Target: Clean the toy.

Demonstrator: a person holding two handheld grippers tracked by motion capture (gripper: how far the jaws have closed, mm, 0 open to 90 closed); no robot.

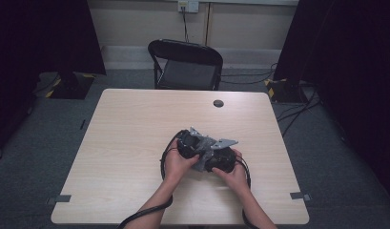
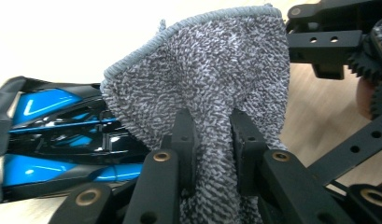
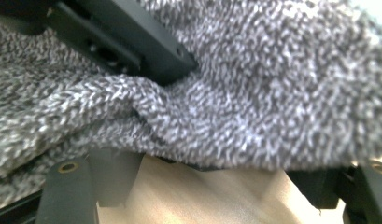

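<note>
Left gripper view: left gripper (image 2: 212, 140), jaws clamped on a fold of grey terry cloth (image 2: 212, 70), apparently to hold it taut. Blue-and-black object (image 2: 53, 135) just beside the cloth, resting on the table (image 2: 62, 37). Right gripper (image 3: 212, 163): cloth draped over its jaws; grip cannot be told. High view: both grippers close together, mid-table.

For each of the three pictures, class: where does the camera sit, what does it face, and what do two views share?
High view: above the person's side, facing forward and down on the table; forearms, both hands.
Left gripper view: on the left gripper, facing the grey cloth pinched in its jaws.
Right gripper view: on the right gripper, cloth up close.
Shared: both gripper views show the cloth.
</note>
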